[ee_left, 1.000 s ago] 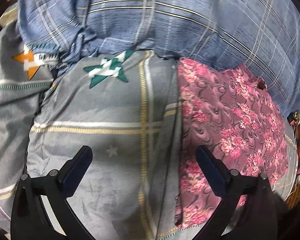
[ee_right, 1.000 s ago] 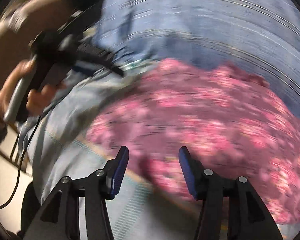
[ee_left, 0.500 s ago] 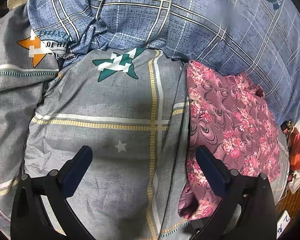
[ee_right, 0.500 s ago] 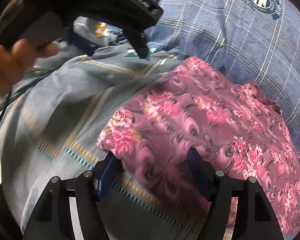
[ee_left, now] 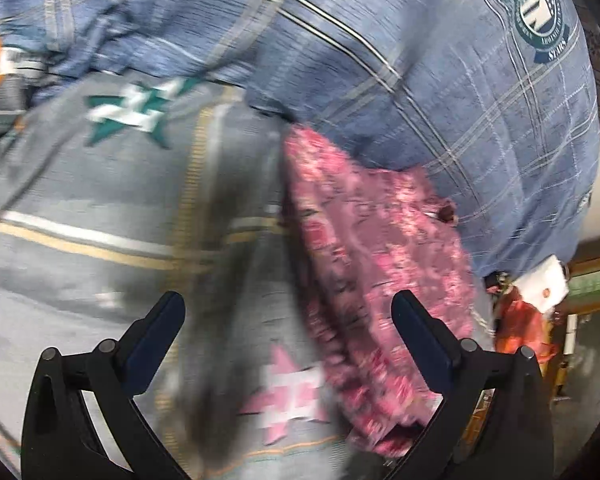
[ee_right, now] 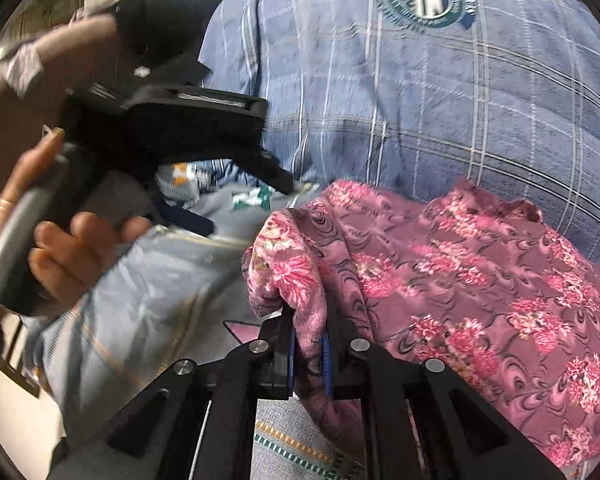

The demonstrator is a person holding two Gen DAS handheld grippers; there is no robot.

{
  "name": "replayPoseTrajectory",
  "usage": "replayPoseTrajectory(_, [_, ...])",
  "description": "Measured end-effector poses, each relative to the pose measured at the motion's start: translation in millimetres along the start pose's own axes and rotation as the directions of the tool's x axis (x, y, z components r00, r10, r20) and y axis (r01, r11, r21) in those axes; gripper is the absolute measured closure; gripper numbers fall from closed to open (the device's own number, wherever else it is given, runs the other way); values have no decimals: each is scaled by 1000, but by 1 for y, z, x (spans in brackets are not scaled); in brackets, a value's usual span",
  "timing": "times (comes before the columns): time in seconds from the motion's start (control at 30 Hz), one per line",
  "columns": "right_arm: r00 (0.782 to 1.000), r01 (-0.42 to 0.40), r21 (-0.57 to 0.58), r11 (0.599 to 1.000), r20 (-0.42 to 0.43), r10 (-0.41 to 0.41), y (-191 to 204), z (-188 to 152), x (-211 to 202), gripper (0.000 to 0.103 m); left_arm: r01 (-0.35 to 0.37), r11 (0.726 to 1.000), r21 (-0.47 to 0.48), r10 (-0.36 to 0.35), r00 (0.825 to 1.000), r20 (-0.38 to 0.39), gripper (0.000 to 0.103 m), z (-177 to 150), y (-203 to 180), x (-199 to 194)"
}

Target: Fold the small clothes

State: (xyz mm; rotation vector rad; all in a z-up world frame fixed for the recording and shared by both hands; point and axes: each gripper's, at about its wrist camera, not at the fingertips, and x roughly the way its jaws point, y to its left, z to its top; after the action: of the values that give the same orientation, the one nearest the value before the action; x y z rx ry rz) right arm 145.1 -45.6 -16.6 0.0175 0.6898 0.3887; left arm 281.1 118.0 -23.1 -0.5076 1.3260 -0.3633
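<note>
The right tool (ee_right: 309, 354) is clamped on the near-left corner of the pink floral garment (ee_right: 480, 280), which stretches away to its right across the bed's grey quilt (ee_left: 100, 200). The left tool (ee_left: 288, 320) hangs with fingers apart, the garment's long left edge lying just inside its right finger, so it seems nearer that free edge.

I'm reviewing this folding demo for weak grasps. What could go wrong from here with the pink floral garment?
The right gripper pinches only a bunched corner of the pink floral garment, so the cloth may slip out or fold unevenly when pulled. The left gripper is open and holds nothing, so the garment's far side is unanchored and could drag across the grey bedsheet. The blur in the left wrist view suggests fast motion, which could worsen both.
</note>
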Motion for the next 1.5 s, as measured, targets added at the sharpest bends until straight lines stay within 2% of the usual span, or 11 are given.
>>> replayPoseTrajectory(0.17, [999,-36,48,998,14,36,-10,1,-7,94,-5,1000,4,5,999,-36,1,7,-26,28])
replayPoseTrajectory(0.2, [999,-42,55,998,16,41,-11,1,-8,94,-13,1000,14,13,999,-31,7,8,-30,32])
replayPoseTrajectory(0.27, [998,-57,77,995,19,56,-16,1,-10,94,-28,998,54,29,999,-30,35,8,-43,39])
replayPoseTrajectory(0.3, [998,-64,86,994,23,62,-18,1,-11,94,-27,997,67,30,999,-39,65,7,-48,42])
replayPoseTrajectory(0.33, [997,-73,94,993,27,71,-21,1,-13,94,-38,996,80,42,998,-49,84,6,-54,45])
replayPoseTrajectory(0.4, [996,-88,113,990,39,84,-27,0,-19,94,-72,991,111,76,997,-28,86,4,-62,44])
replayPoseTrajectory(0.6, [987,-150,222,963,98,131,-58,-5,-39,94,-81,984,157,75,996,43,89,-3,-99,25])
replayPoseTrajectory(0.93, [962,-197,383,903,254,102,-125,-29,-111,95,-126,953,277,90,986,138,90,-36,-216,37])
replayPoseTrajectory(1.27, [940,-203,547,812,342,5,-210,-72,-171,96,-123,911,393,97,992,86,89,-79,-317,98])
replayPoseTrajectory(1.4, [936,-198,605,771,351,-36,-240,-95,-187,96,-147,876,459,133,989,63,88,-100,-349,133])
replayPoseTrajectory(1.5, [939,-186,654,733,339,-64,-263,-115,-191,99,-116,880,461,136,991,-10,85,-113,-359,161])
